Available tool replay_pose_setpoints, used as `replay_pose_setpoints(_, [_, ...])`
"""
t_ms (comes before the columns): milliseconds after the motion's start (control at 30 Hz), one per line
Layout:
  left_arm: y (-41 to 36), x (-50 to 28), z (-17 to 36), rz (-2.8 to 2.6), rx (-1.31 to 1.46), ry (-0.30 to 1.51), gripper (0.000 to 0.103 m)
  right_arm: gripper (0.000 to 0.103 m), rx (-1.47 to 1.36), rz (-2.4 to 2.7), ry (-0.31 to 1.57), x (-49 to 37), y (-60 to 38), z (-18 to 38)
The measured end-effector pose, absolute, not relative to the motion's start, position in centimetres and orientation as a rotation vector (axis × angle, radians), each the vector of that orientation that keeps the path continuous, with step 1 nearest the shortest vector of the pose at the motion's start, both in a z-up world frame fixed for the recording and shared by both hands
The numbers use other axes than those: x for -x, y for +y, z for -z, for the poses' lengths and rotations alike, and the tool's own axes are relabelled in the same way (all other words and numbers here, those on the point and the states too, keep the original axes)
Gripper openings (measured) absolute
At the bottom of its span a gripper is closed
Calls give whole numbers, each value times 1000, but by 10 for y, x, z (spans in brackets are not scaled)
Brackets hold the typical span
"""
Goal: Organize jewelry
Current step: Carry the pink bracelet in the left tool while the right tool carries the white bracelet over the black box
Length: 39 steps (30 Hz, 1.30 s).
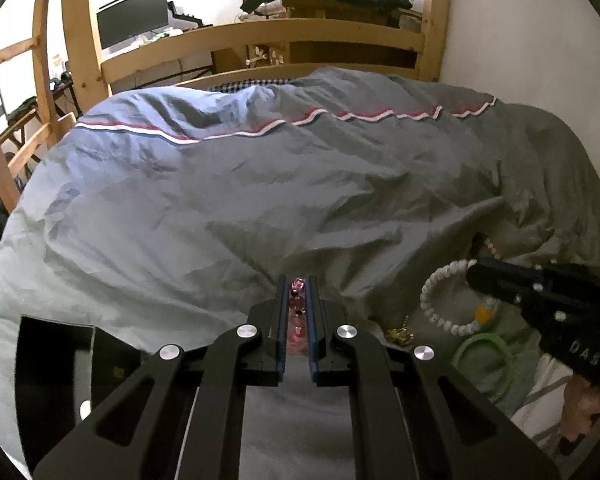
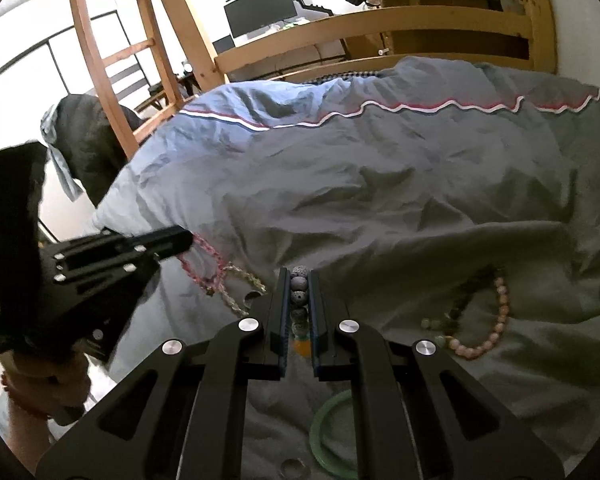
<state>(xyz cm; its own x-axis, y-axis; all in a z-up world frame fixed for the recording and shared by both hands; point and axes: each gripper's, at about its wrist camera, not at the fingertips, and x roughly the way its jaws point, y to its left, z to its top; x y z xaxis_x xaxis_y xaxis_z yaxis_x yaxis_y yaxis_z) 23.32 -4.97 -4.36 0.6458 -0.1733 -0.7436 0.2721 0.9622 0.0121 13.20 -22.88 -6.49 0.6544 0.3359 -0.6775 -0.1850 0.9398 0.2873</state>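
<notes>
Jewelry is only partly gathered: left gripper [image 1: 298,292] pinches a pink beaded strand [image 2: 204,264], right gripper [image 2: 299,280] a white bead bracelet [image 1: 440,304], while a green bangle [image 2: 332,436] and pink bracelet [image 2: 496,320] lie loose on the duvet [image 1: 220,200].

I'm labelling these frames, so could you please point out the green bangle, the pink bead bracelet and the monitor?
Green bangle [image 2: 320,424]: right wrist view, left rim.
Pink bead bracelet [image 2: 500,320]: right wrist view, right-side beads.
Monitor [image 1: 132,16]: left wrist view, screen centre.
</notes>
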Motion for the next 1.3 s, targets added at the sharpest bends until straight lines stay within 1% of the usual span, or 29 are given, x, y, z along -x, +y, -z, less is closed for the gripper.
replay_pose_setpoints(167, [-55, -211, 23, 248, -134, 826, 8, 9, -169, -285, 826, -111, -231, 47])
replay_pose_setpoints(400, [-49, -167, 4, 197, -175, 874, 8, 9, -105, -248, 863, -86, -224, 28])
replay_pose_setpoints(533, [-29, -145, -9, 174, -163, 885, 8, 9, -81, -249, 878, -73, -212, 21])
replay_pose_setpoints(833, [30, -125, -36, 154, -100, 870, 8, 9, -109, -372, 880, -64, -172, -8])
replay_pose_setpoints(1033, [67, -124, -35, 146, -49, 884, 8, 9, -65, -431, 884, -73, -124, -18])
replay_pose_setpoints(1300, [111, -128, -33, 103, 2, 885, 8, 9, -44, -486, 900, -93, -69, -17])
